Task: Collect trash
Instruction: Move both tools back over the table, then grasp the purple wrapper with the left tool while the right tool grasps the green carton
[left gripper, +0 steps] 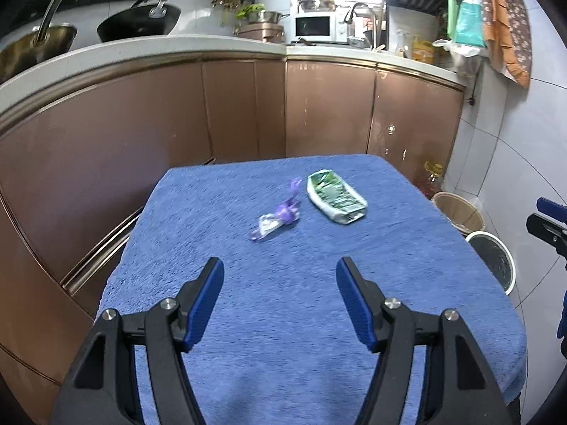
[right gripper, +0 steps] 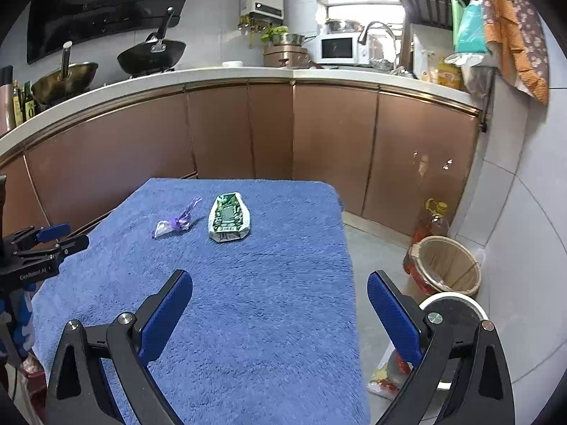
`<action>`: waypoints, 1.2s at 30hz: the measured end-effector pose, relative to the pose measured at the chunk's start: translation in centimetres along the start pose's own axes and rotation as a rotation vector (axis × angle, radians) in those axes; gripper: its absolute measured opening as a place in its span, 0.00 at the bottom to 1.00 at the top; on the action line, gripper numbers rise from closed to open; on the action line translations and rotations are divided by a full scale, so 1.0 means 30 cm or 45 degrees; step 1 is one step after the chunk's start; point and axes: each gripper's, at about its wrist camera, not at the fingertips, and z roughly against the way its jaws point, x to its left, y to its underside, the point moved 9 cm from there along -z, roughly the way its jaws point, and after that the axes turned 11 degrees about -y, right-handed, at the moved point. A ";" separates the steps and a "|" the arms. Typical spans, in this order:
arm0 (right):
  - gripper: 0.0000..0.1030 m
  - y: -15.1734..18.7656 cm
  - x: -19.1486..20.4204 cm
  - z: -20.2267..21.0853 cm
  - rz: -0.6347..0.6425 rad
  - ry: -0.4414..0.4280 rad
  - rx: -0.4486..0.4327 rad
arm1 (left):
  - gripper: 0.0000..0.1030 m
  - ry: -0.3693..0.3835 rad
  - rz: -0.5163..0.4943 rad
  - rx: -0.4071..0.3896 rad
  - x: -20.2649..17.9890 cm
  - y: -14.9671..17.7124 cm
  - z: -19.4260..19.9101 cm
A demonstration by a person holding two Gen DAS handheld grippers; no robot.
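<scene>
Two bits of trash lie side by side on the blue towel (left gripper: 283, 318) covering the table: a purple wrapper (left gripper: 276, 217) and a flat green packet (left gripper: 335, 196). The left gripper (left gripper: 280, 272) hangs above the towel, jaws apart, holding nothing. The right gripper (right gripper: 280, 287) is apart and empty too

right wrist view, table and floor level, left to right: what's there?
Left gripper → purple wrapper → green-and-white carton → oil bottle → wicker basket, with the blue towel under the two pieces of trash.
</scene>
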 end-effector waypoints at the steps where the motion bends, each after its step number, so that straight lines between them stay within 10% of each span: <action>1: 0.97 -0.002 0.006 -0.021 0.004 -0.018 0.011 | 0.62 0.006 0.004 0.011 0.012 0.003 -0.013; 23: 0.63 -0.086 0.009 -0.633 -0.163 -0.522 0.265 | 0.61 0.208 -0.257 0.197 -0.137 -0.124 -0.567; 36: 0.58 -0.142 -0.030 -0.927 -0.241 -0.640 0.393 | 0.60 0.214 -0.303 0.221 -0.184 -0.136 -0.723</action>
